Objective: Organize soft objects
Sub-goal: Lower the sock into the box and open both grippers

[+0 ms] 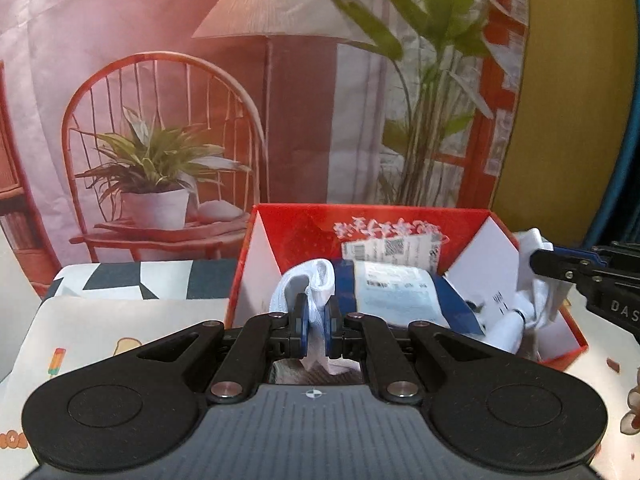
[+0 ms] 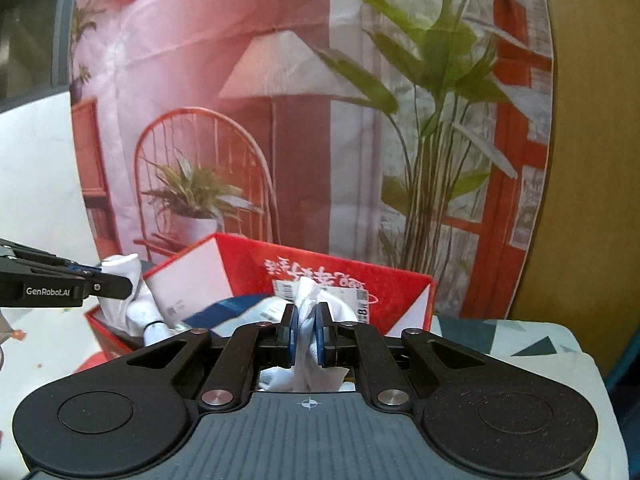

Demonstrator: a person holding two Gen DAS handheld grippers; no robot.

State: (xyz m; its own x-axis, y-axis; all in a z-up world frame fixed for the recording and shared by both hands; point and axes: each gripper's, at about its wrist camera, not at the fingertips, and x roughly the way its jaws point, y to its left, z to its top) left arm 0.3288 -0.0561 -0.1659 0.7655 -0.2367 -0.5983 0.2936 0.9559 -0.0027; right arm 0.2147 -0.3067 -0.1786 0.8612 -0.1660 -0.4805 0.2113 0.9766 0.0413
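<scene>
My left gripper point(image 1: 316, 308) is shut on a white sock point(image 1: 321, 276), held just in front of an open red box point(image 1: 304, 216). The sock's fabric loops up above the blue pads and hangs below them. At the right edge of that view my right gripper point(image 1: 534, 258) pinches a second white sock point(image 1: 534, 296) over the box's right wall. In the right wrist view my right gripper point(image 2: 306, 318) is shut on that white sock point(image 2: 310, 292), with the red box point(image 2: 248, 252) behind it. The left gripper point(image 2: 128, 280) holds its sock point(image 2: 138, 308) at the left.
A blue and white labelled packet point(image 1: 400, 292) lies inside the box. The box stands on a cartoon-printed cloth point(image 1: 80, 340), with a geometric-patterned cloth point(image 2: 500, 332) beside it. Behind hangs a backdrop point(image 1: 168, 80) printed with a chair, lamp and plants. A yellow board point(image 1: 560, 120) stands at the right.
</scene>
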